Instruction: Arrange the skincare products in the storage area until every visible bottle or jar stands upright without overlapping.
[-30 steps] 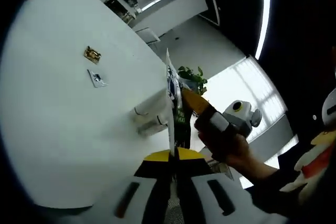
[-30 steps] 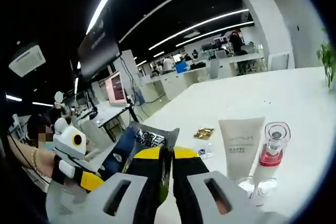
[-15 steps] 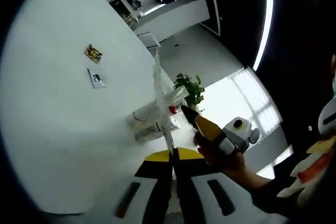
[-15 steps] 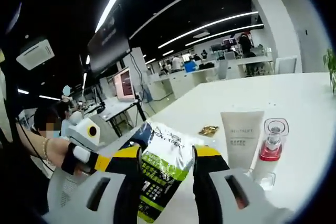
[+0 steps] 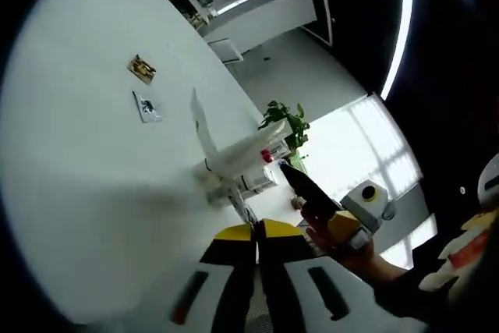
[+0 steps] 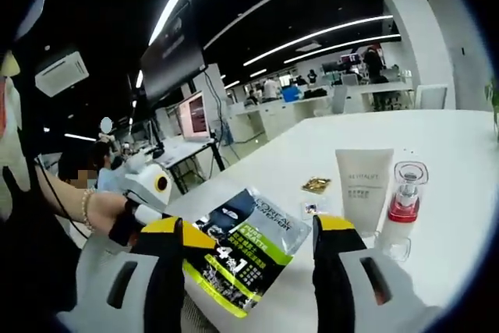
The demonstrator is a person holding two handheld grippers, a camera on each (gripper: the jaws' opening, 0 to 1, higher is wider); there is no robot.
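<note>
Bare tabletop (image 5: 86, 185) beside tube (image 6: 363, 193)

So on my right gripper view there's a white tube (image 6: 363, 190) standing upright on its cap on the white table (image 6: 460, 161), flat crimped end up, with faint grey lettering I can't read. Just beside it at 3 o'clock is a clear bottle (image 6: 405, 207) with a red middle and a clear cap, also upright. At about 8 o'clock from the tube lies a flat sachet (image 6: 238, 247), dark with a lime-green panel and white print, tilted on its back. In my left gripper view the tube (image 5: 226, 163) and the bottle (image 5: 263, 179) look sideways, side by side.
</note>
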